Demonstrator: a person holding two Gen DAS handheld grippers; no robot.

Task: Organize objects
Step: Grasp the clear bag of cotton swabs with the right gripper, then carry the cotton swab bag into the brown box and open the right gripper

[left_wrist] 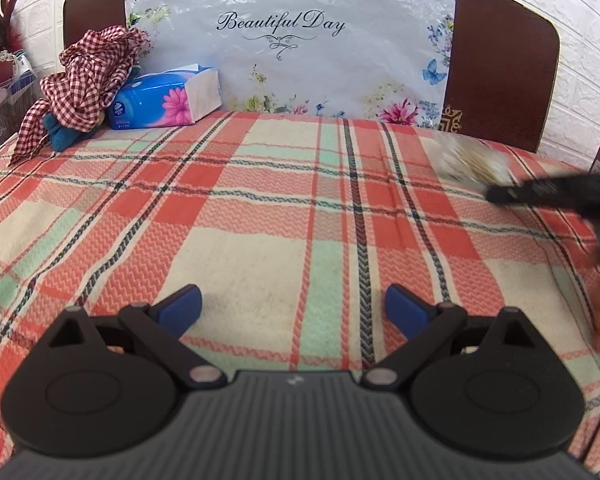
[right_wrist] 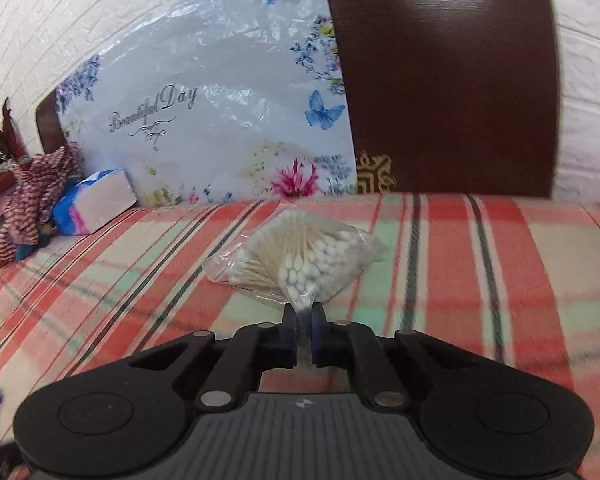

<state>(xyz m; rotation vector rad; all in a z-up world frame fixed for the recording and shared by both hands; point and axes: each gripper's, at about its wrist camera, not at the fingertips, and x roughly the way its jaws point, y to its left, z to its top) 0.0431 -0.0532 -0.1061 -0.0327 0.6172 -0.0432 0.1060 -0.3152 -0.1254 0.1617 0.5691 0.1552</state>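
clear plastic bag of white cotton swabs [right_wrist: 300, 264] is pinched at its corner by the right gripper [right_wrist: 303, 320], above the plaid bed cover [right_wrist: 480, 264]. left gripper [left_wrist: 292, 308] is spread and holds nothing. carrying step; next needs a spot, perhaps near the blue tissue pack [left_wrist: 164, 98].

Plaid blanket [left_wrist: 260, 208] lies bare mid-bed — tissue box [left_wrist: 168, 100] and checkered cloth [left_wrist: 88, 68] crowd the far-left corner.

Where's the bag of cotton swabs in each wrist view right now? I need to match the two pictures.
Left wrist view: bag of cotton swabs, blurred, far right, at the tip of the right gripper.
Right wrist view: centre, just ahead of the right gripper, whose fingers pinch the bag's near corner.
Shared landmark: the blue tissue pack by the headboard, at left in both views.
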